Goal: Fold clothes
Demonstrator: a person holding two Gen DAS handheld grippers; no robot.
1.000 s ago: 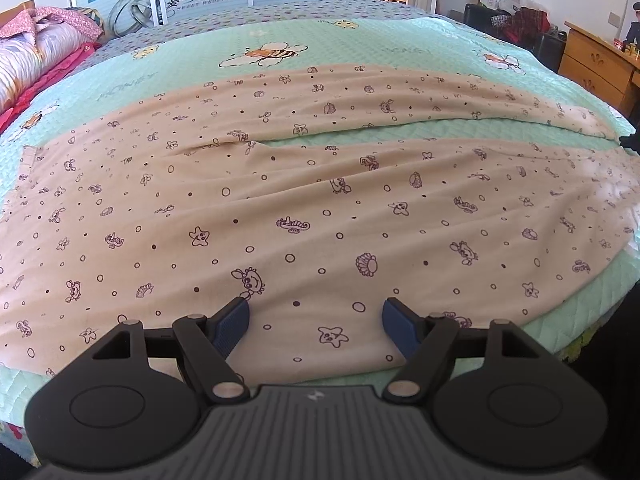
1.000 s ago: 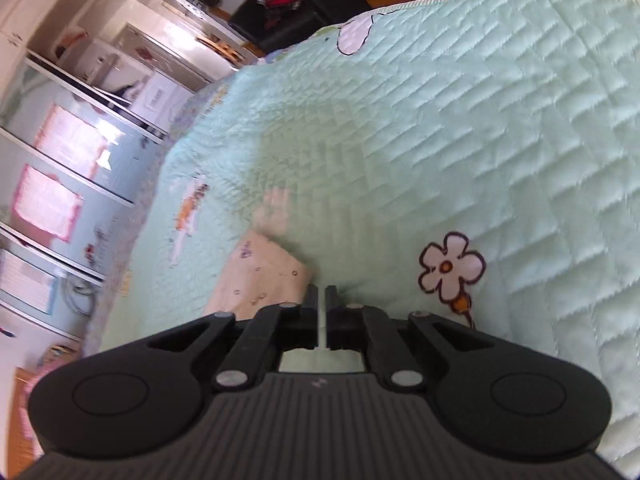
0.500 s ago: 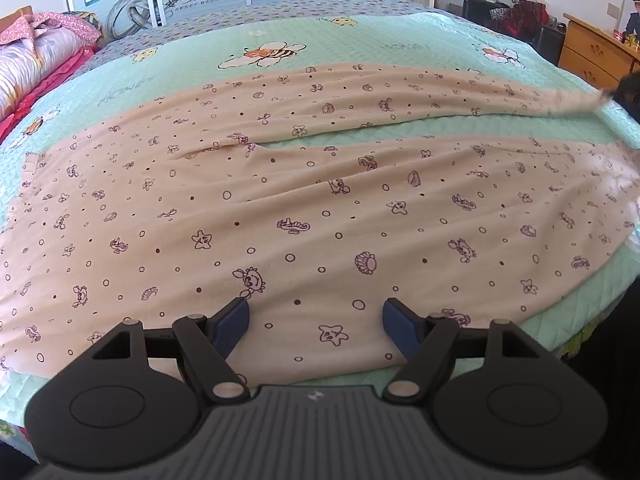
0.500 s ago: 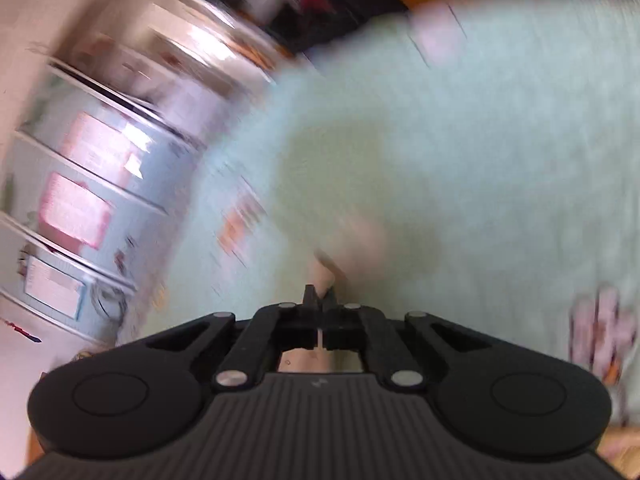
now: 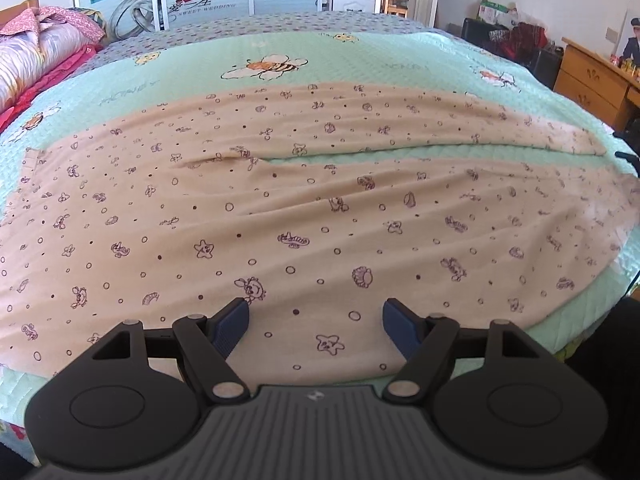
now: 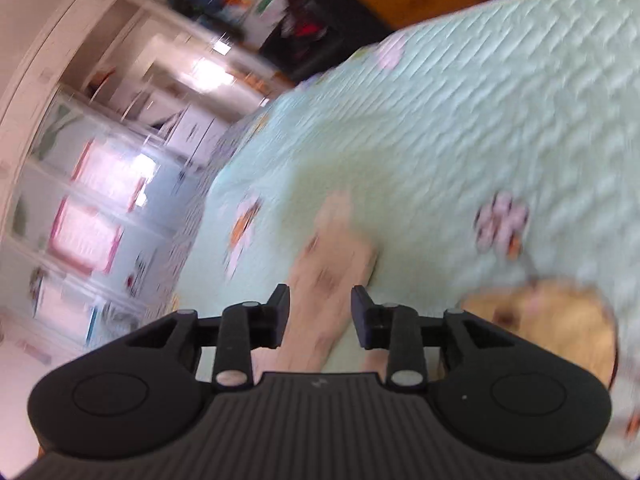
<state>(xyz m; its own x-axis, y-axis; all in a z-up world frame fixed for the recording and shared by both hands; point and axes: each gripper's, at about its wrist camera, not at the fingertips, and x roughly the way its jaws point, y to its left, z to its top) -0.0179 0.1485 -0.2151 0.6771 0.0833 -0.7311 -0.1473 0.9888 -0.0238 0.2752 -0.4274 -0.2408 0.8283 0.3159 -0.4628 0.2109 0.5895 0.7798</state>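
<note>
While the left gripper (image 5: 316, 322) hovers released above the trousers (image 5: 304, 208), the right gripper (image 6: 320, 312) is opening around their far leg end.

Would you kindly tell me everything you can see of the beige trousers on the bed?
The trousers are thin beige fabric printed with small purple cartoon creatures, stars and rings. They lie spread flat across the green quilt, waist at the picture's left, two long legs running right, split by a narrow gap, with shallow wrinkles. The left gripper hangs open over the near edge. In the blurred right wrist view, a leg end lies between the opening right gripper, no longer pinched.
</note>
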